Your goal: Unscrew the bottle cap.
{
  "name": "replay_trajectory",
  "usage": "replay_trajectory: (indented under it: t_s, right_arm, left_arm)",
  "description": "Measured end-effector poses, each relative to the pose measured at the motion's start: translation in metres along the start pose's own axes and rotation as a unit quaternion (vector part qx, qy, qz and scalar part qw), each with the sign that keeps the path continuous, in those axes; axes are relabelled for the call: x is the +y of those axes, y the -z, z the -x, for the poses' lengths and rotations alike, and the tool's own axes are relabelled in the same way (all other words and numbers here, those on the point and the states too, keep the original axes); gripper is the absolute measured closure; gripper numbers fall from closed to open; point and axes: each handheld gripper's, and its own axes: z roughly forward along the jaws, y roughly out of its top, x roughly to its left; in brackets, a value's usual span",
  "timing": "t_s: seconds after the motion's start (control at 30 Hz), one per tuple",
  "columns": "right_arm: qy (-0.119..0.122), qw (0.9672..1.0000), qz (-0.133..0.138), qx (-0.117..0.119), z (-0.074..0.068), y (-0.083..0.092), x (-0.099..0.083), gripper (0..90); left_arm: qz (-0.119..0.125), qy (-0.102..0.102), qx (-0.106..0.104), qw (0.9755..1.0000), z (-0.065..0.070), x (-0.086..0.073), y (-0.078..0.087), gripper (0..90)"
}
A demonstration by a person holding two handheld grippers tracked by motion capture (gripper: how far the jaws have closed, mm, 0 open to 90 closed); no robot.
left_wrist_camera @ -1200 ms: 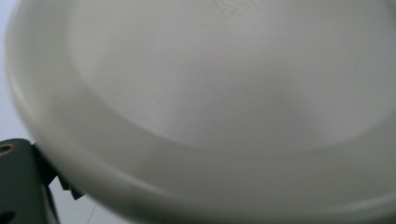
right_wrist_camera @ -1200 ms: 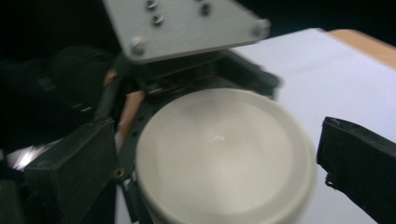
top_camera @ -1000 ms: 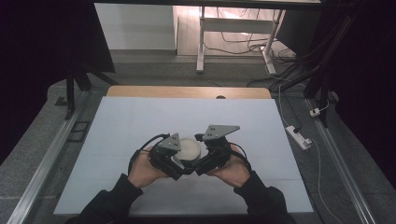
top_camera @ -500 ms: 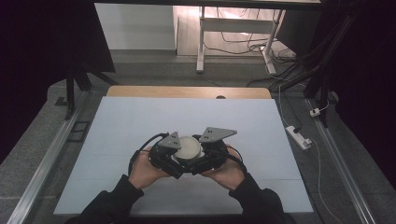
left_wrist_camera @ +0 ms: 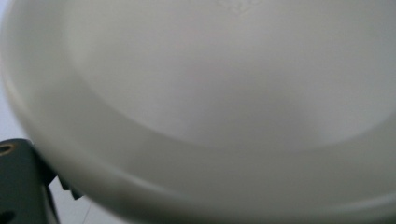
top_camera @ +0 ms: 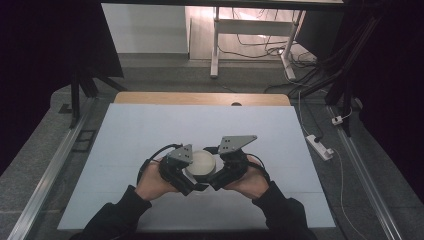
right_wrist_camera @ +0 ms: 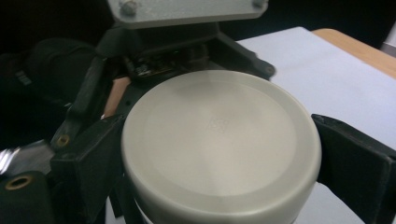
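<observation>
A round white container (top_camera: 201,165) with a flat lid (right_wrist_camera: 219,140) is held just above the white table (top_camera: 150,130), near its front middle. My right gripper (top_camera: 212,176) is shut on the lid, one black jaw on each side of its rim in the right gripper view. My left gripper (top_camera: 190,177) comes in from the left and presses against the container. In the left gripper view the white container (left_wrist_camera: 224,93) is very close and blurred, with one toothed finger (left_wrist_camera: 28,182) touching its lower left edge; the other jaw is hidden.
A wooden strip (top_camera: 200,98) runs along the table's far edge. Metal rails (top_camera: 50,170) flank the table on both sides. A white power strip (top_camera: 319,146) lies on the floor to the right. A desk frame with cables (top_camera: 250,30) stands behind.
Both hands and the container have shifted slightly towards the table's front edge. The right gripper's grey plate has turned a little. Both grips look the same.
</observation>
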Motion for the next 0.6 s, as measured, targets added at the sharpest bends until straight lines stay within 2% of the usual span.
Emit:
replay_trajectory:
  t_s: [0.13,0.2,0.3,0.43,0.53,0.6]
  right_arm:
    - [0.019,0.999,-0.002,0.041,0.0029,0.0024,-0.0026,6.8]
    - [0.025,0.9977,-0.002,0.062,0.0047,0.0034,-0.0041,6.8]
    - [0.034,0.9955,-0.002,0.088,0.0075,0.0044,-0.0074,6.7]
    - [0.032,0.9956,-0.003,0.088,0.0077,0.0046,-0.0092,6.5]
    - [0.014,0.9971,0.009,0.074,0.0065,0.0055,-0.007,3.9]
    - [0.006,0.9984,0.015,0.054,0.0046,0.0076,-0.0026,0.6]
  left_arm:
    - [-0.005,-0.016,-0.014,0.9998,0.002,0.0005,-0.0012,6.9]
    - [-0.013,-0.032,-0.027,0.9991,0.0045,0.0012,-0.0031,6.9]
    - [-0.019,-0.038,-0.034,0.9985,0.0063,0.0017,-0.0054,6.9]
    - [-0.02,-0.037,-0.03,0.9987,0.0066,0.0015,-0.0067,6.9]
    - [-0.009,-0.025,-0.015,0.9995,0.0056,0.0022,-0.004,6.9]
    - [-0.005,-0.016,-0.004,0.9998,0.0046,0.0024,-0.0022,6.9]
